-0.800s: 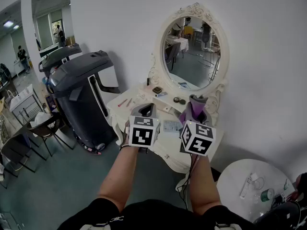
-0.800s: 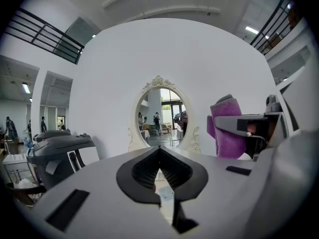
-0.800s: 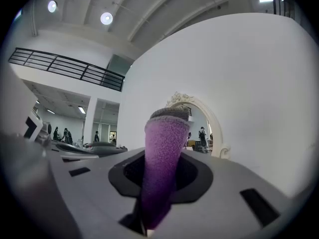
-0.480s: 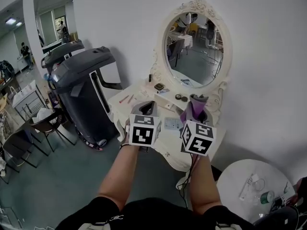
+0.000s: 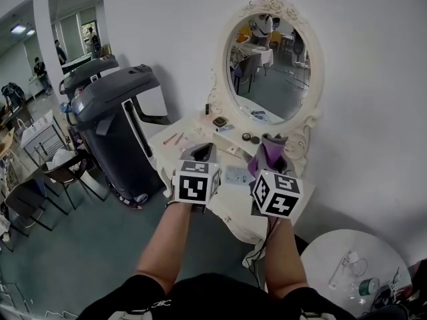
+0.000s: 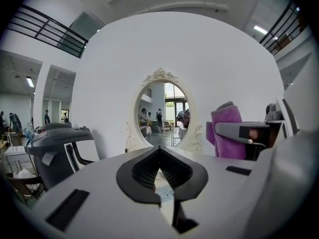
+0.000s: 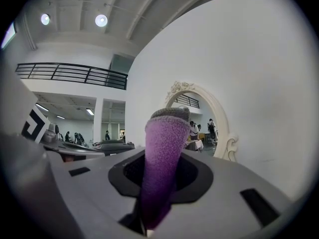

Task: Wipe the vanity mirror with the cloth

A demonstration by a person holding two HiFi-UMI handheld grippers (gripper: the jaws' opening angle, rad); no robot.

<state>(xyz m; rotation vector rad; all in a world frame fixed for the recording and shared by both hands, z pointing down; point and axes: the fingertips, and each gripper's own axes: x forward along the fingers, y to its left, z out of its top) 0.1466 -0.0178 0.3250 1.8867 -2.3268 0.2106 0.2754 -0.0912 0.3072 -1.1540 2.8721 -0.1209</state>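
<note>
The oval vanity mirror [image 5: 273, 65] in a white carved frame stands at the back of a white vanity table [image 5: 223, 202] against the wall. My right gripper [image 5: 270, 153] is shut on a folded purple cloth [image 5: 272, 145] that sticks up out of its jaws, held over the tabletop short of the glass. My left gripper [image 5: 203, 151] hovers beside it, shut with nothing held. In the left gripper view the mirror [image 6: 162, 113] is straight ahead and the cloth [image 6: 228, 131] is at the right. In the right gripper view the cloth [image 7: 167, 138] covers the centre, with the mirror [image 7: 202, 128] just behind it.
A big dark grey cleaning machine [image 5: 113, 122] stands left of the vanity, with a chair [image 5: 63, 172] beyond it. Small items [image 5: 219, 121] and pens [image 5: 175, 139] lie on the tabletop. A round white table [image 5: 347, 262] with small things sits at lower right. People stand far off at the left.
The view has drifted so the mirror sits a little higher and the vanity slightly nearer. Both grippers keep their places side by side, the cloth still held.
</note>
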